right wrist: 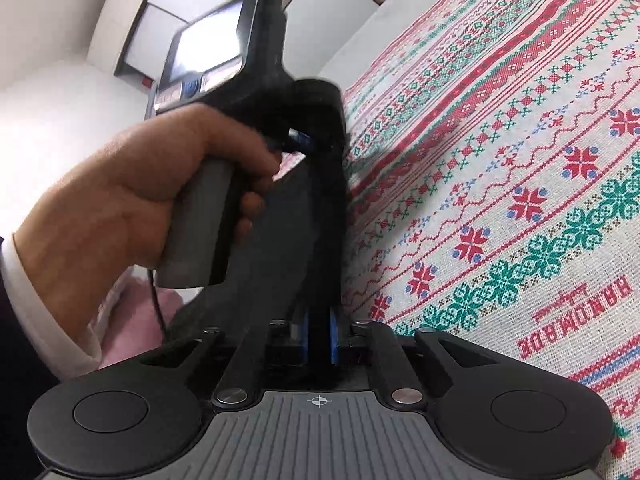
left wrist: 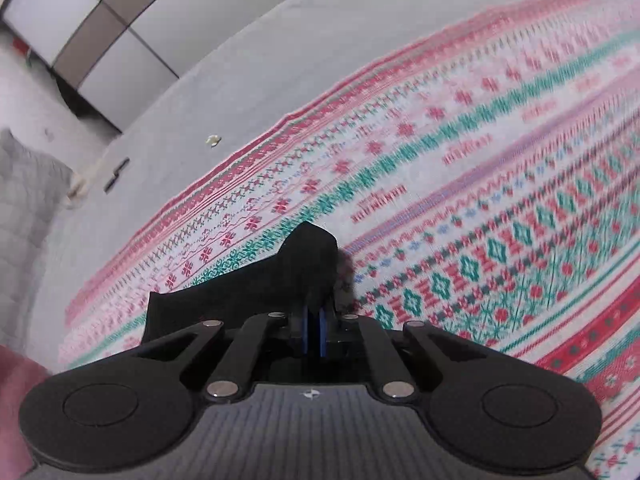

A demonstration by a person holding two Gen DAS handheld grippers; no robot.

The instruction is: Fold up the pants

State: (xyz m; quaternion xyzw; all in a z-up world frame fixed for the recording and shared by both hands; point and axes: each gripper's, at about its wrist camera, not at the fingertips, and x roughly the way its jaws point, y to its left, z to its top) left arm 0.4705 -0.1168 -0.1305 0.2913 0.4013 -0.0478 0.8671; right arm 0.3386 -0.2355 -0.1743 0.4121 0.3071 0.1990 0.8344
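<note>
The pants are black cloth. In the left wrist view my left gripper (left wrist: 314, 320) is shut on a bunched edge of the pants (left wrist: 280, 276), held above the patterned blanket (left wrist: 480, 160). In the right wrist view my right gripper (right wrist: 319, 332) is shut on another edge of the pants (right wrist: 292, 240), which stretch taut up to the left gripper (right wrist: 304, 140). The person's left hand (right wrist: 140, 184) holds that gripper's grey handle. Most of the pants are hidden behind the grippers.
A red, green and white patterned blanket (right wrist: 520, 160) covers a grey bed (left wrist: 240, 60). White cabinets (left wrist: 100, 20) stand beyond the bed. A grey quilted cloth (left wrist: 24, 192) lies at the left. Pink fabric (right wrist: 136, 300) shows below the hand.
</note>
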